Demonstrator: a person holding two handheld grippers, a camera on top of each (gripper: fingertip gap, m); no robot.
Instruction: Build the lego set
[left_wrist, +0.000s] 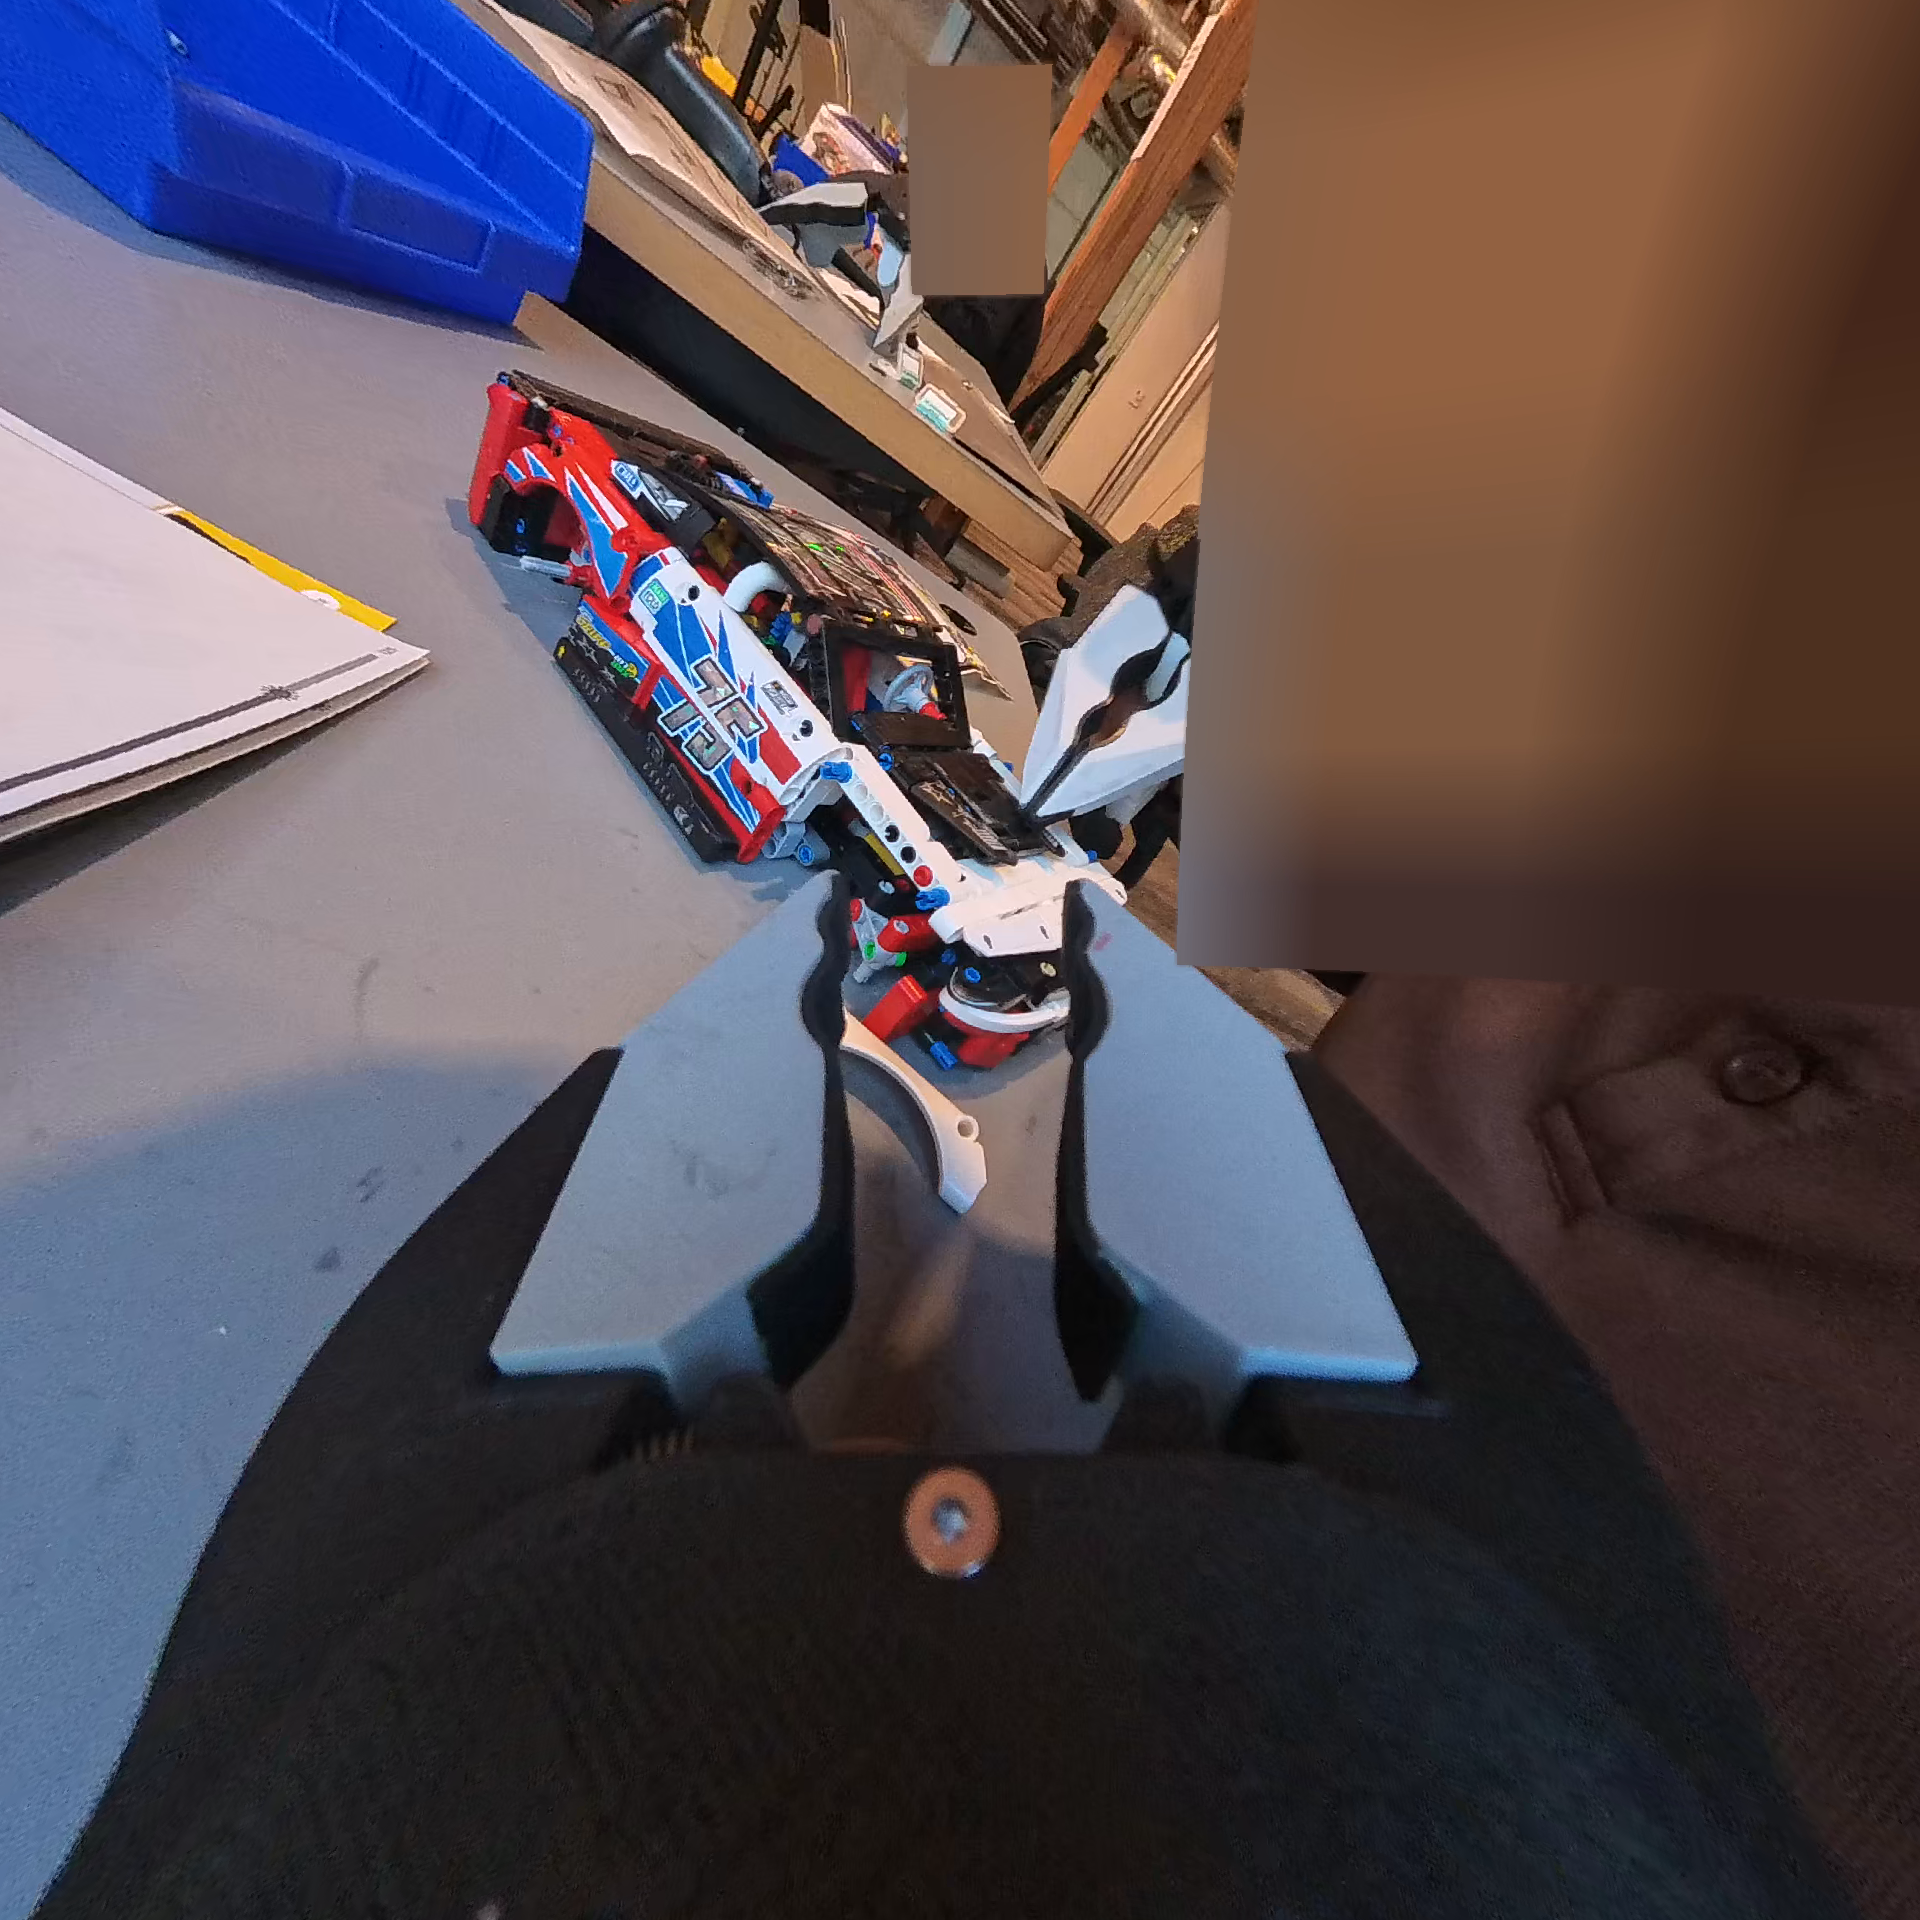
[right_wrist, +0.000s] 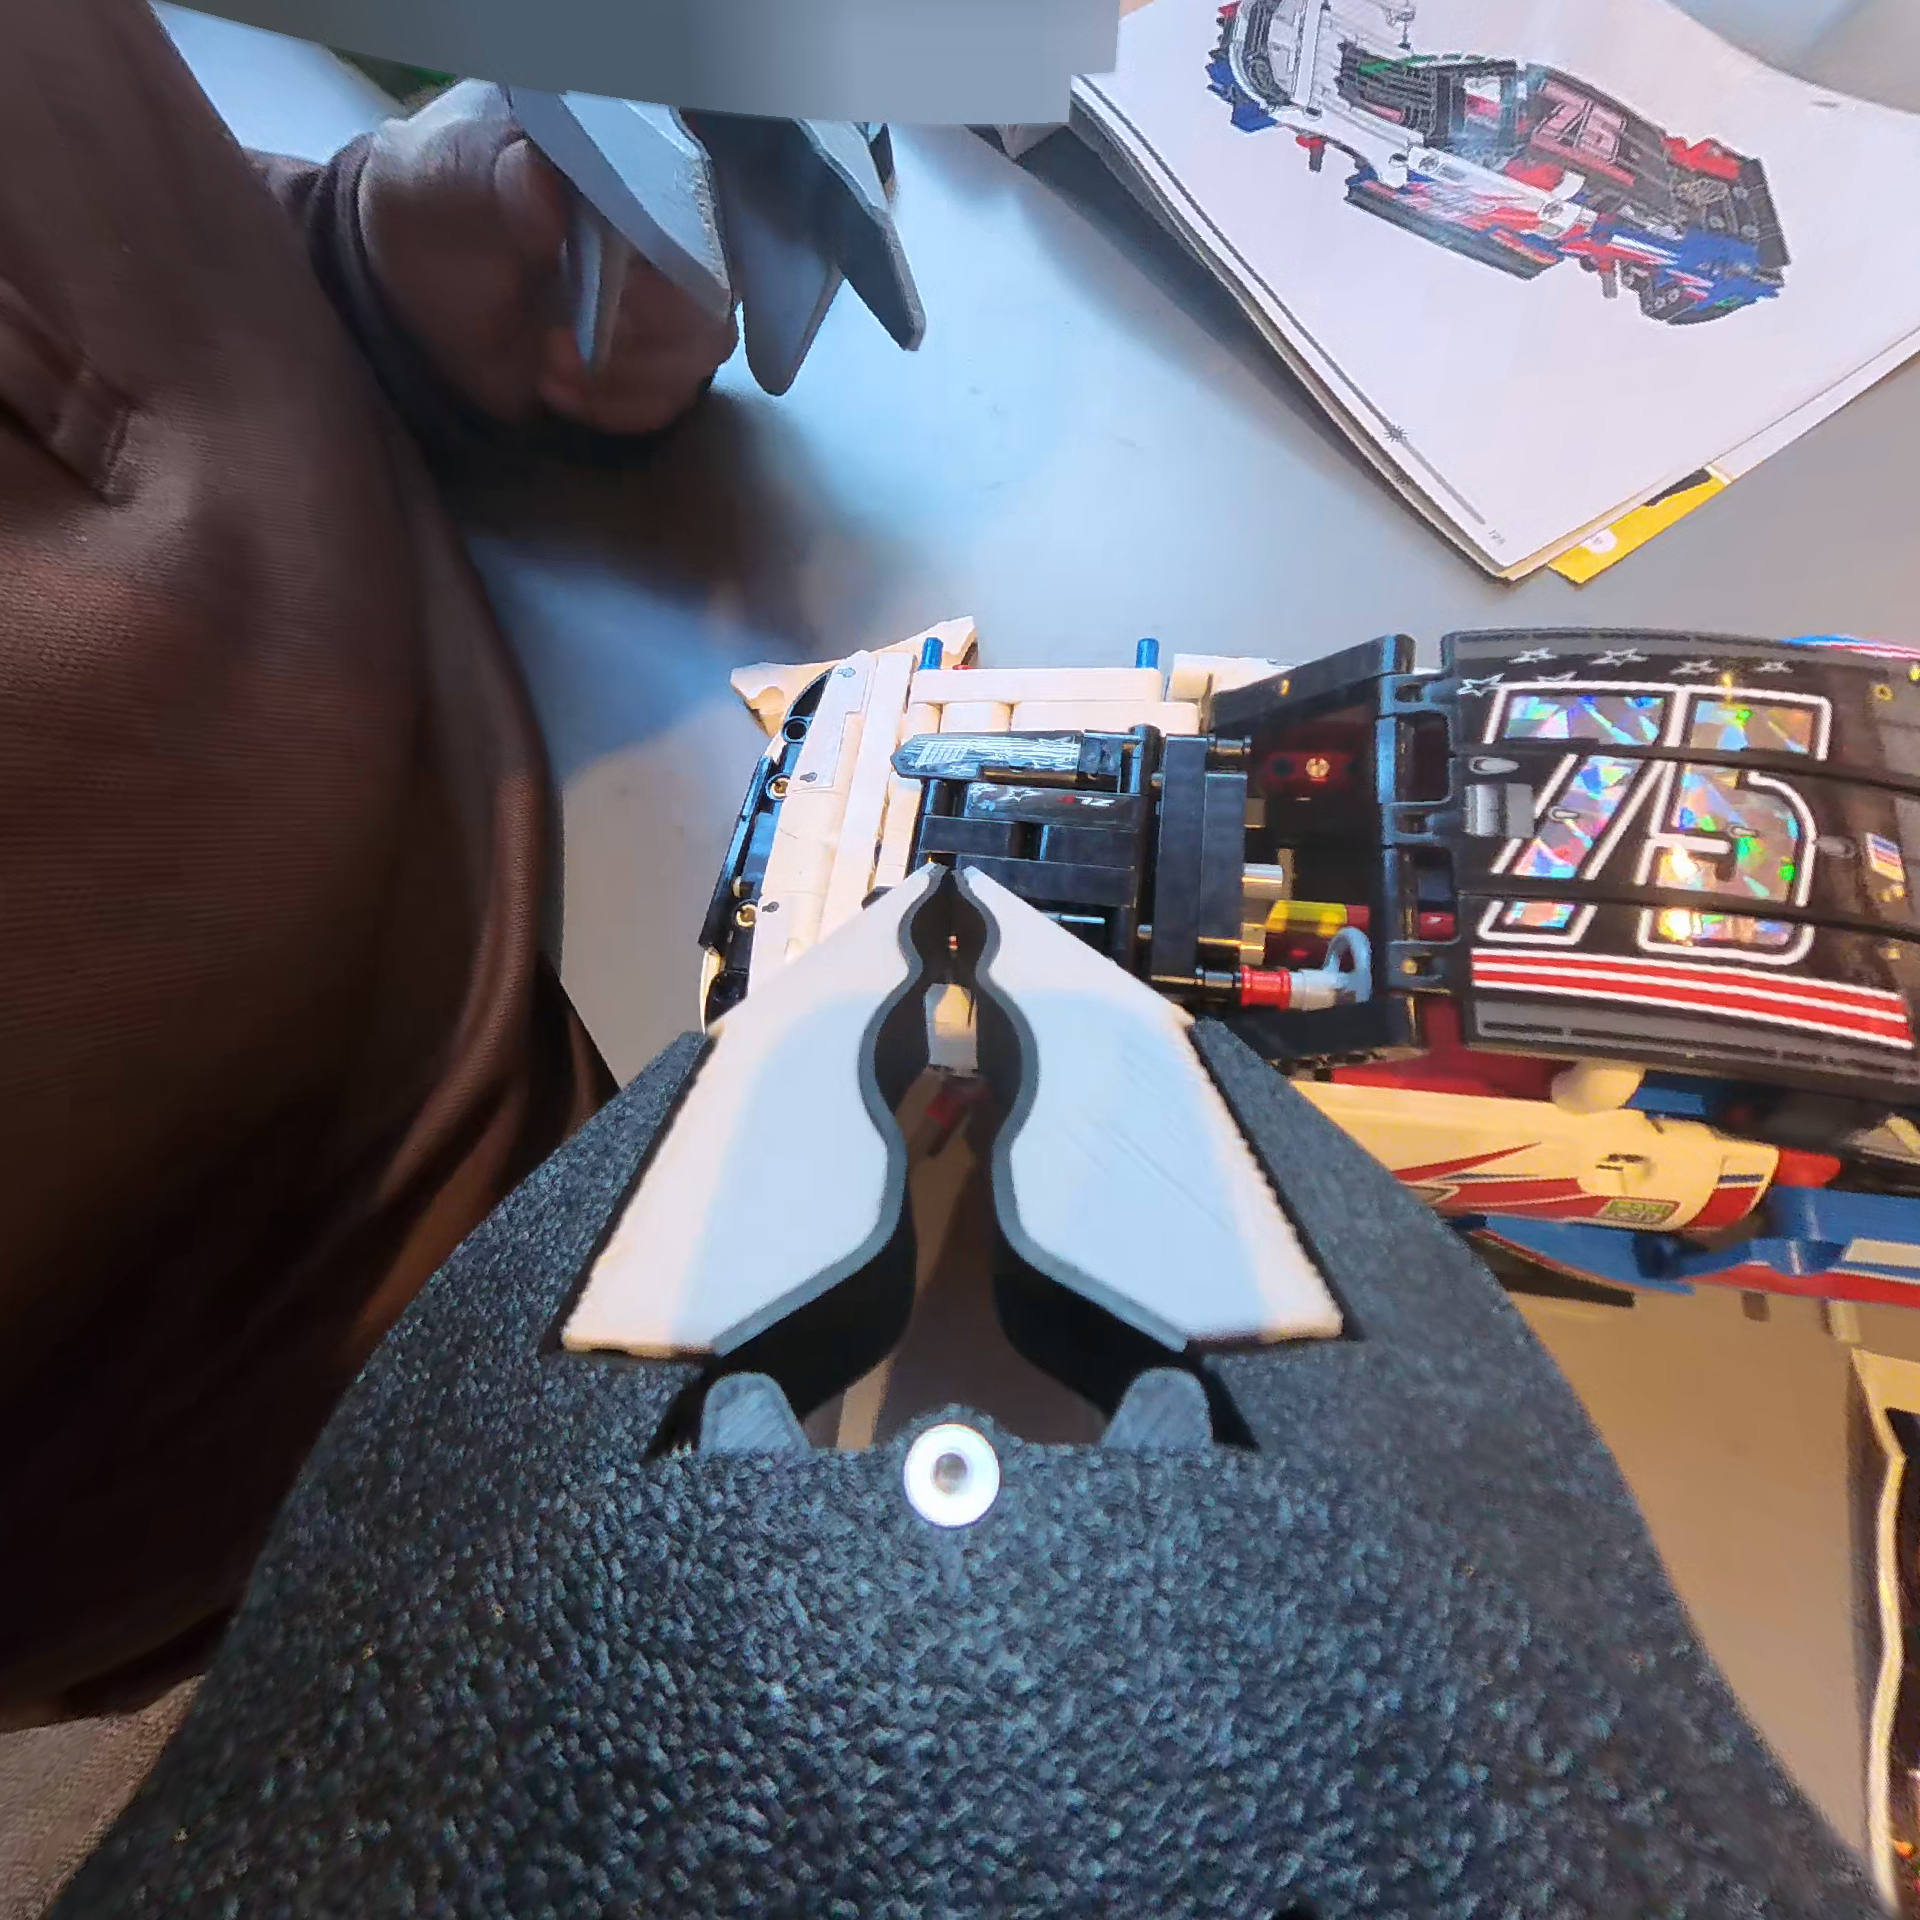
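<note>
The lego car, red, white and blue with a black roof, lies on the grey table. My left gripper is open at the car's white front end. A loose white curved piece lies on the table between its fingers, not gripped. My right gripper is shut, its tips touching the black hood panels of the car. I cannot tell whether it pinches anything. It also shows in the left wrist view. The left gripper shows at the top of the right wrist view.
An open instruction booklet lies beyond the car; it also shows in the left wrist view. A blue bin stands at the far left. A person's brown jacket is close beside both grippers. The table edge runs near the car's front.
</note>
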